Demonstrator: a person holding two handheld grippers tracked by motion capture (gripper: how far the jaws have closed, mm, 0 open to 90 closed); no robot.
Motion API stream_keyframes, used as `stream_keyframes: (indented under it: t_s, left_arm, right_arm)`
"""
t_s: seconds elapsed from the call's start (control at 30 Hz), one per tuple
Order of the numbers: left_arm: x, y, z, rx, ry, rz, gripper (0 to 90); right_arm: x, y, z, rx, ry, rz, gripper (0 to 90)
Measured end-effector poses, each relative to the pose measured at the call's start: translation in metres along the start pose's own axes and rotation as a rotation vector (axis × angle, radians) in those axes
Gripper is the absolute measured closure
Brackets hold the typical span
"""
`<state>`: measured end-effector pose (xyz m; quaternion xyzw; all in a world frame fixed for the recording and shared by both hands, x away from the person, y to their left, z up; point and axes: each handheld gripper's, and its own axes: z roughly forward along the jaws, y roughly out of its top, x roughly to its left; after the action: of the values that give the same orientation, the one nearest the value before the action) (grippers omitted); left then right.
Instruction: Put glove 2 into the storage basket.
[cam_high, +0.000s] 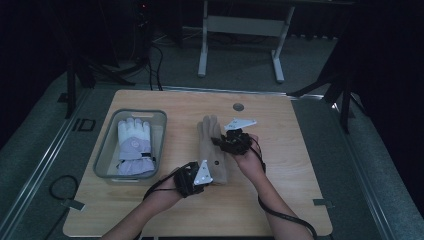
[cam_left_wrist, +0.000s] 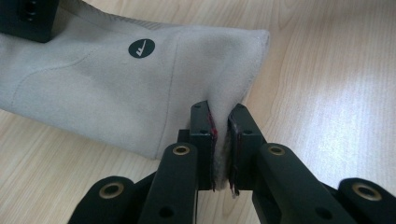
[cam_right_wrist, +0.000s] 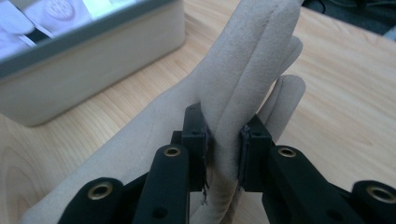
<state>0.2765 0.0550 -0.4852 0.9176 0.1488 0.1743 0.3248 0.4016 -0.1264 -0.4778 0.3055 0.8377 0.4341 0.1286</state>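
Observation:
A tan fleece glove (cam_high: 210, 145) lies lengthwise near the middle of the wooden table (cam_high: 295, 150), fingers pointing away from the person. My left gripper (cam_high: 202, 176) is shut on the glove's cuff edge (cam_left_wrist: 219, 140), pinching the fabric into a raised fold beside a small dark round logo (cam_left_wrist: 141, 48). My right gripper (cam_high: 223, 141) is shut on the glove's fingers (cam_right_wrist: 233, 116), bunched upright between its pads. Both ends of the glove are lifted a little off the wood.
A grey plastic bin (cam_high: 107, 150) stands at the table's left and holds a white and lilac ski glove (cam_high: 134, 146); its wall (cam_right_wrist: 93, 74) shows close behind the tan glove. A round hole (cam_high: 238, 107) sits near the far edge. Cables trail off the front.

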Motion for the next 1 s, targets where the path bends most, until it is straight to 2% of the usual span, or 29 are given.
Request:
stream_keyframes:
  t_s: [0.23,0.33,0.7,1.0]
  left_arm:
    - [0.007,-0.006,-0.02,-0.002,0.023,-0.012,82.7]
    - [0.009,-0.008,-0.026,-0.001,0.03,-0.013,82.6]
    - [0.02,-0.02,-0.054,0.011,0.081,-0.025,82.7]
    - [0.032,-0.035,-0.076,0.03,0.123,-0.061,82.7]
  right_arm:
    - [0.013,0.023,0.003,-0.022,0.022,-0.016,76.3]
    - [0.016,0.027,0.004,-0.021,0.024,-0.023,76.4]
    - [0.035,0.059,0.016,-0.037,0.05,-0.056,76.3]
    - [0.053,0.088,0.032,-0.049,0.077,-0.083,76.3]
